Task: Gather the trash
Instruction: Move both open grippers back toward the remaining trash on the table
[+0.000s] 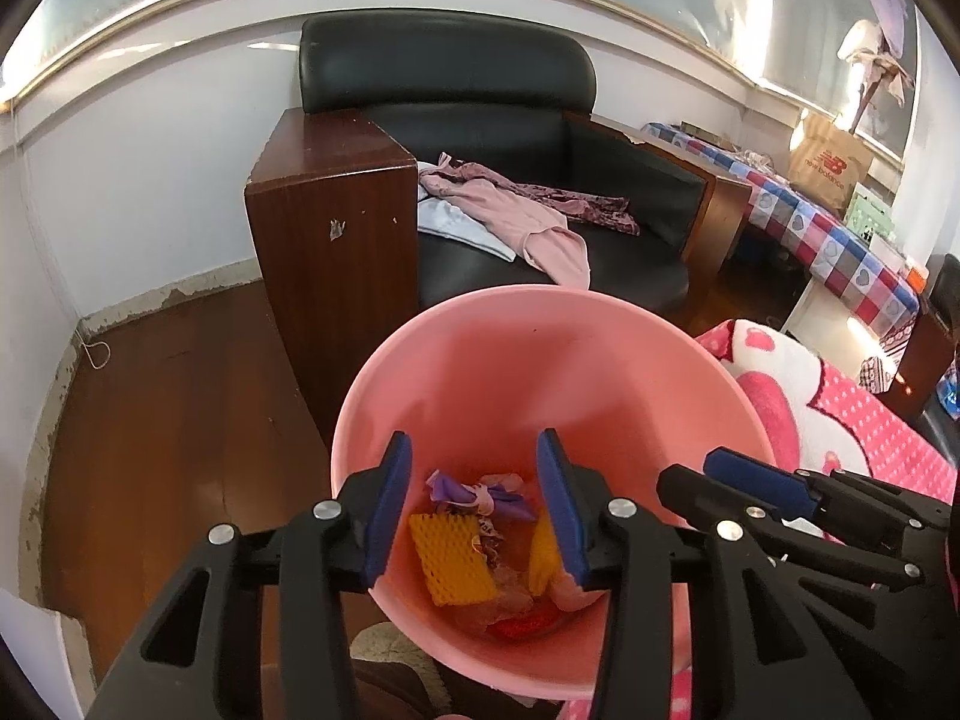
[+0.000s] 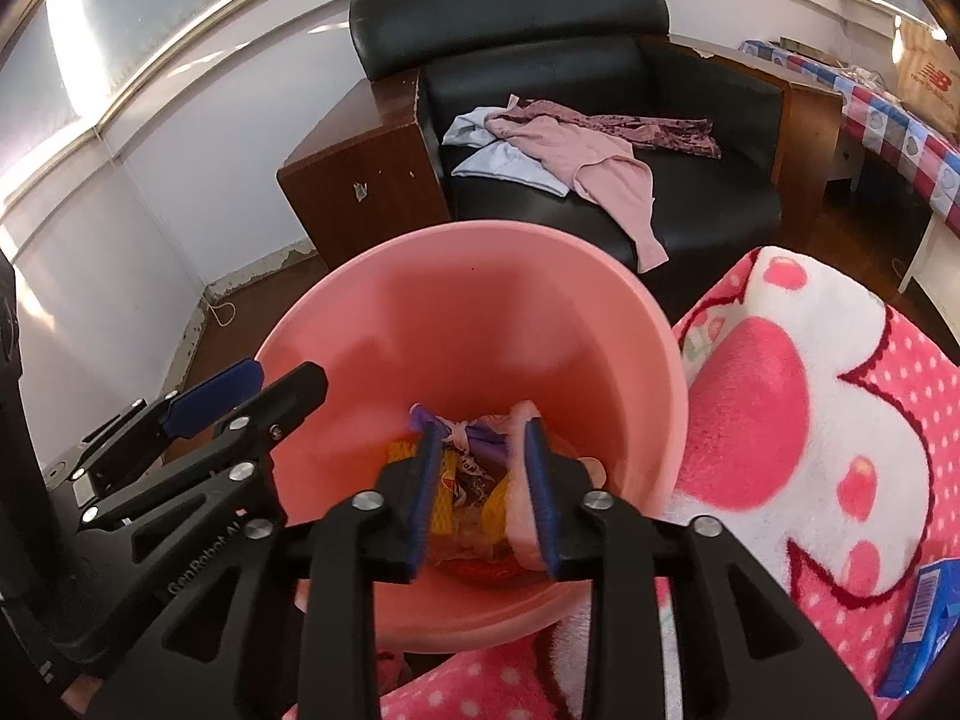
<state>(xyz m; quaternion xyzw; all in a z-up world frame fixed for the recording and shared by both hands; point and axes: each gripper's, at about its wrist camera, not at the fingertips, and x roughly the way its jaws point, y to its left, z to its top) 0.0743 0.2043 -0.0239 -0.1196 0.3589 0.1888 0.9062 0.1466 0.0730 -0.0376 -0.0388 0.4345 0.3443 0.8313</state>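
Left tongs [image 1: 474,507]: spread, empty, poised over the mouth of the bin, blue pads framing the trash below.
Right tongs [image 2: 483,495]: spread, nothing pinched, poised above the bin interior, beside the left tongs.
Pink bin [image 1: 474,354]: round, open-topped, between armchair and blanket.
Trash [image 1: 474,546]: at the bin's bottom; yellow foam netting [image 1: 450,558], purple wrapper [image 1: 462,489], crumpled clear plastic, something red underneath.
Black armchair [image 1: 480,102]: behind the bin, wooden side panels.
Clothes [image 1: 528,210]: pink and pale blue garments strewn on the armchair seat.
Pink blanket [image 2: 810,420]: dotted, cartoon-printed, just right of the bin.
Blue box [image 2: 927,630]: on the blanket, at the right edge of the right wrist view.
Floor [image 1: 168,420]: dark wood.
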